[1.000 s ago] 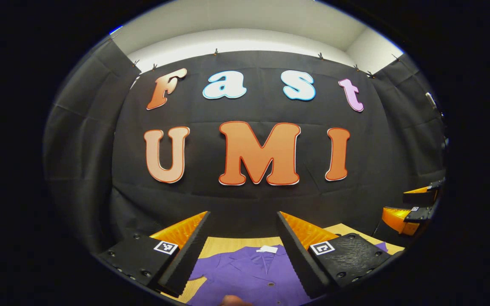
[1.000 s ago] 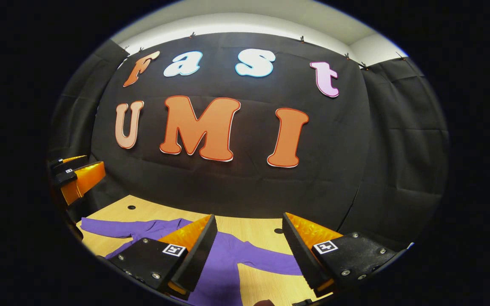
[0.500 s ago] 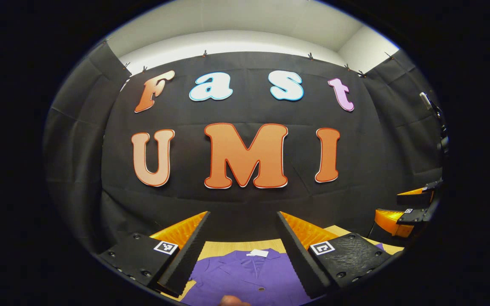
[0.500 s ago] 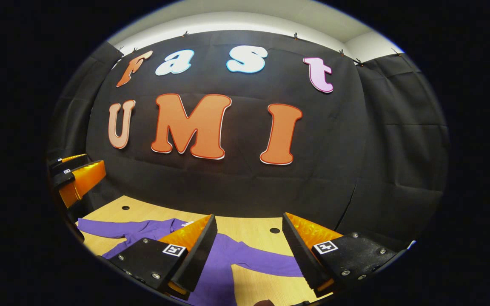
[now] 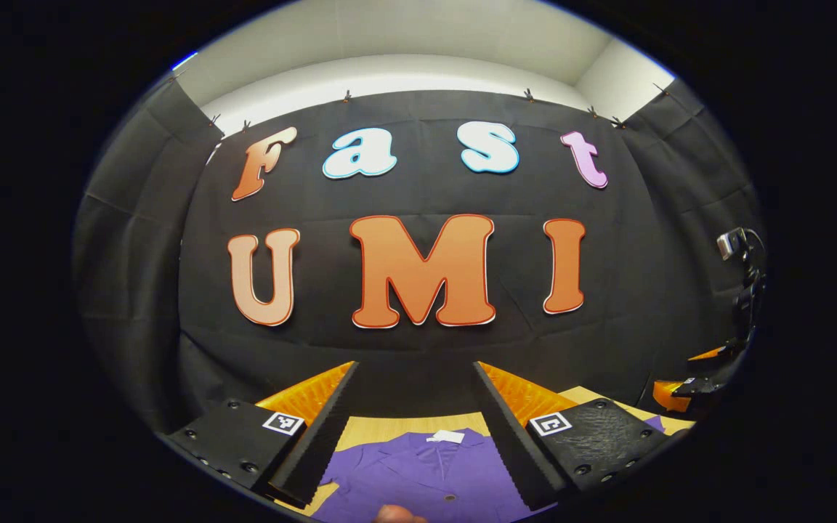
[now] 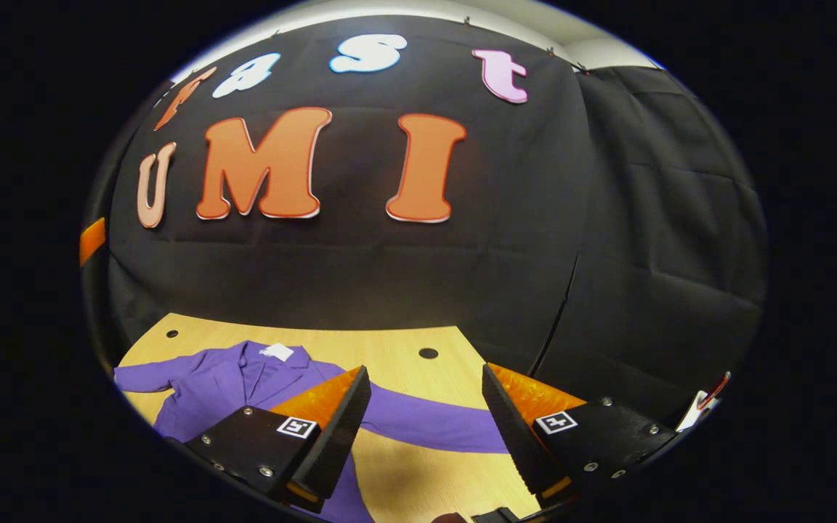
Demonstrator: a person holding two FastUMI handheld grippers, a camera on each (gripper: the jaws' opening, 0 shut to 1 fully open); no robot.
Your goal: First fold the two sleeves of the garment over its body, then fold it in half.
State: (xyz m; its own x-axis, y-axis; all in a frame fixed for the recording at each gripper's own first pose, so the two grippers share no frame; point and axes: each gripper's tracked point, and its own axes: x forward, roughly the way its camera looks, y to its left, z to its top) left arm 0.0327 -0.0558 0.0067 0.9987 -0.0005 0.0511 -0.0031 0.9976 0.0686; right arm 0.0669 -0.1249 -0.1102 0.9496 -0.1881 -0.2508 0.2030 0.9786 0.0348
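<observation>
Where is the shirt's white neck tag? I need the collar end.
In the right gripper view, the white tag sits at the purple shirt's collar, left, toward the black wall.

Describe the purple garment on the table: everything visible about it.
The purple long-sleeved garment lies flat, front up, on the light wooden table. It looks like thin woven cloth, with a collar, a white tag at the neck and a dark button on the front. In the right gripper view both sleeves are spread out to the sides, unfolded; one sleeve runs between the open fingers of the right hand-held gripper, which does not grip it. Its lower hem is out of view.
</observation>
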